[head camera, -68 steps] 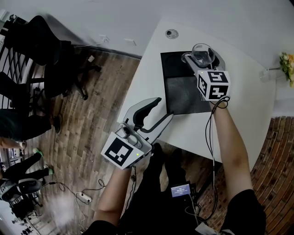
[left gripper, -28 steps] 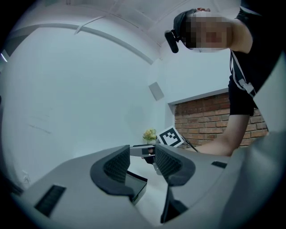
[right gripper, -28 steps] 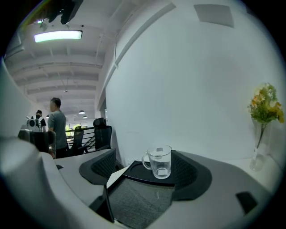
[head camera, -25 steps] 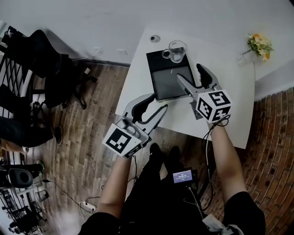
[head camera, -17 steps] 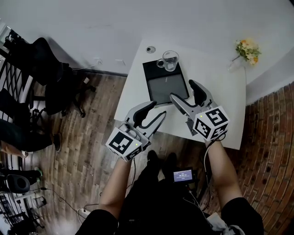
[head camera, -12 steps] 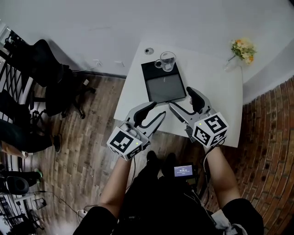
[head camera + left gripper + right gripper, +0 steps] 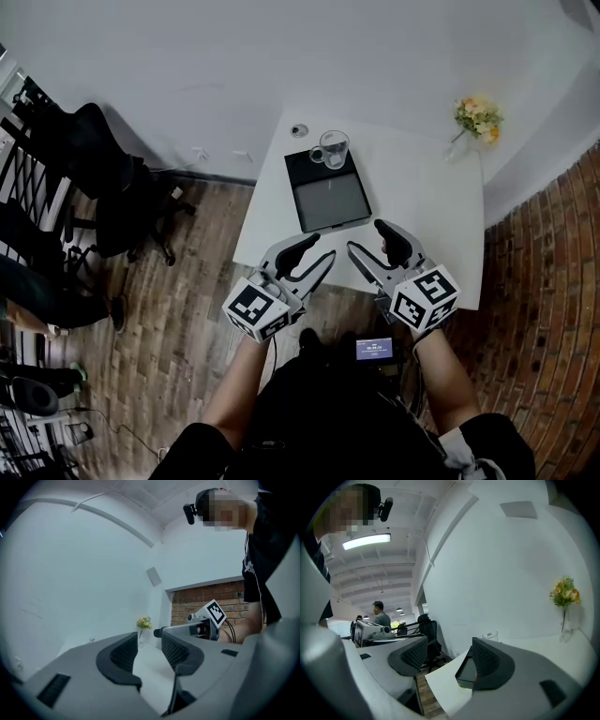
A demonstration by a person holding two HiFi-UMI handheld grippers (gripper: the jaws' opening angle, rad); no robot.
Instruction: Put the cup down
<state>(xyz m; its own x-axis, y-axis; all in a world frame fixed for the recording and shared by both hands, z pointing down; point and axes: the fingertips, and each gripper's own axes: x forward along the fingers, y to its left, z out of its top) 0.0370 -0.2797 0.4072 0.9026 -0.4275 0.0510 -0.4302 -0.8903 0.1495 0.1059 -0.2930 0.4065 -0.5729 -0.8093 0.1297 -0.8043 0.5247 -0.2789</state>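
Note:
A clear glass cup with a handle stands upright on the far end of a black tray, on the white table. Nothing holds it. My left gripper hangs over the table's near edge, open and empty. To its right, my right gripper is also open and empty, well short of the cup. The jaws of both have just been closing a little, with nothing between them. In the right gripper view the cup shows beyond the open jaws. The left gripper view looks across the table.
A small vase of flowers stands at the table's far right corner, a round cable grommet at the far left. Black office chairs stand on the wooden floor to the left. A brick wall lies to the right.
The right gripper let go of the cup, which now stands on the tray. Both grippers have drawn back to the table's near edge, and the jaws of both stand a little narrower.

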